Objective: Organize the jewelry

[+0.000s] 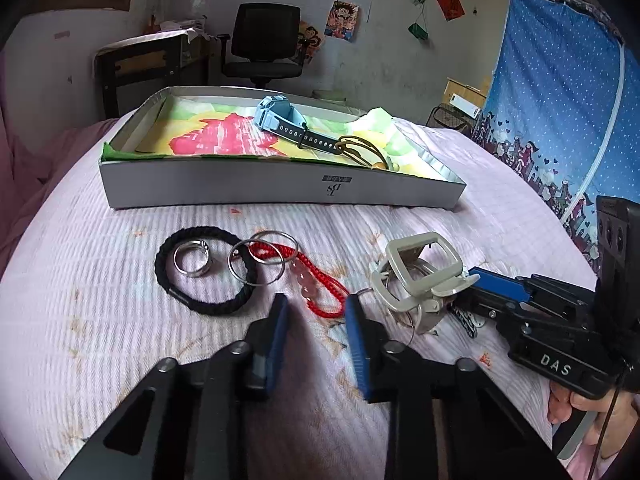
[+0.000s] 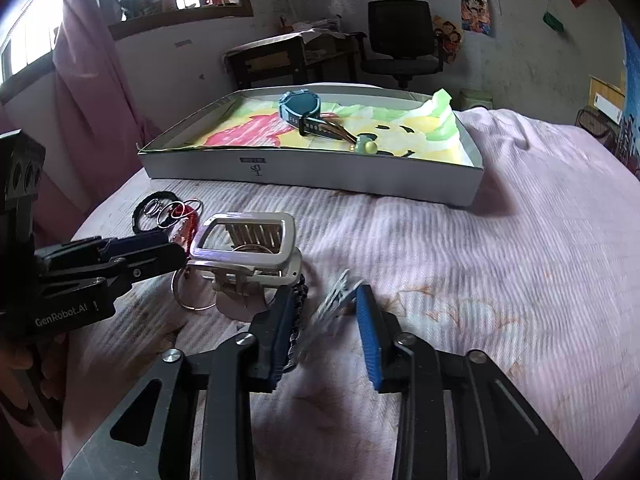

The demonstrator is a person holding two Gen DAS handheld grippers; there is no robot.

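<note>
In the left wrist view my left gripper (image 1: pixel 317 304) hovers low over the pink bedspread, jaws apart. The looped end of a red cord bracelet (image 1: pixel 332 300) lies between its blue pads, which do not press it. Left of it lie a black hair tie (image 1: pixel 200 276), a silver ring (image 1: pixel 192 258) and two wire hoops (image 1: pixel 260 258). My right gripper (image 2: pixel 324 304) is open around a blurred silvery clip (image 2: pixel 334 308); a dark chain (image 2: pixel 298 320) lies by its left finger. A grey claw clip (image 2: pixel 248 248) stands just ahead.
A white box (image 1: pixel 280 190) lined with coloured paper sits further back and holds a blue watch (image 1: pixel 280 120) and a gold bangle (image 1: pixel 360 148). A metal ring (image 2: pixel 192 292) lies under the claw clip. The two grippers are close together. A hand (image 1: pixel 580 408) grips the right handle.
</note>
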